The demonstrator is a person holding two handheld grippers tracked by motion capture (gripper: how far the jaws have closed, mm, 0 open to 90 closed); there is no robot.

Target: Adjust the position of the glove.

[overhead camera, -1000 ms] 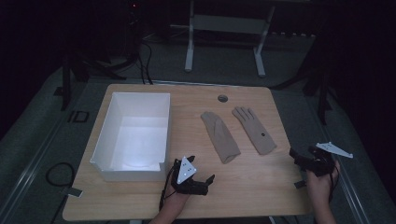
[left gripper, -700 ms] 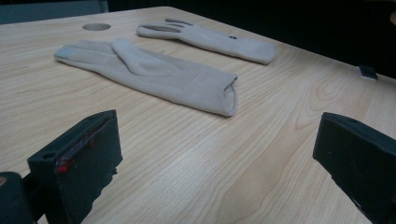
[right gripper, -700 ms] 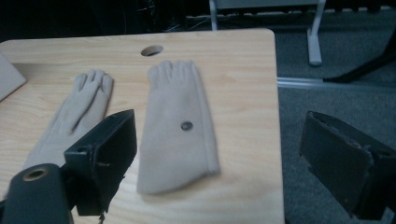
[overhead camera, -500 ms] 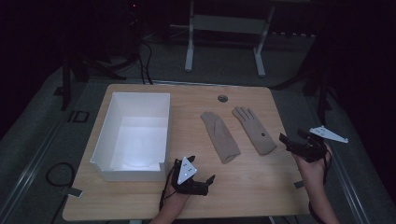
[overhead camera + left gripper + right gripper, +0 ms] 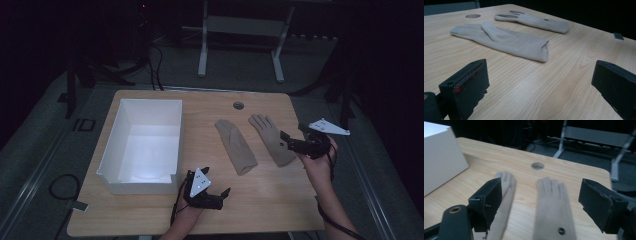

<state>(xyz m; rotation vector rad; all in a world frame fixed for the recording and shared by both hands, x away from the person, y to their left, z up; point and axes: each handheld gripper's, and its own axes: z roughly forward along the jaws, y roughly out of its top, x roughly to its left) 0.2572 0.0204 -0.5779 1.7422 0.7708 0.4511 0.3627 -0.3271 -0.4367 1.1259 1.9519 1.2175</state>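
Two beige gloves lie flat on the wooden table (image 5: 165,220). The folded glove (image 5: 236,146) is left of the glove with spread fingers (image 5: 267,132). My right gripper (image 5: 288,142) hovers open over the cuff end of the spread-finger glove (image 5: 554,205), jaws standing to either side of it, with the folded glove (image 5: 505,195) beyond its left jaw. My left gripper (image 5: 220,198) rests open near the table's front edge, facing the folded glove's (image 5: 506,41) cuff from a short way off. The spread-finger glove (image 5: 534,20) lies farther back in that view.
A deep white box (image 5: 142,145) stands on the left half of the table, its wall (image 5: 441,157) off to the right gripper's left. A round cable hole (image 5: 238,105) sits near the far edge. A metal frame (image 5: 240,30) stands on the floor behind.
My right gripper has moved from the table's right edge leftward, over the cuff of the spread-finger glove. The left gripper and both gloves have stayed put.
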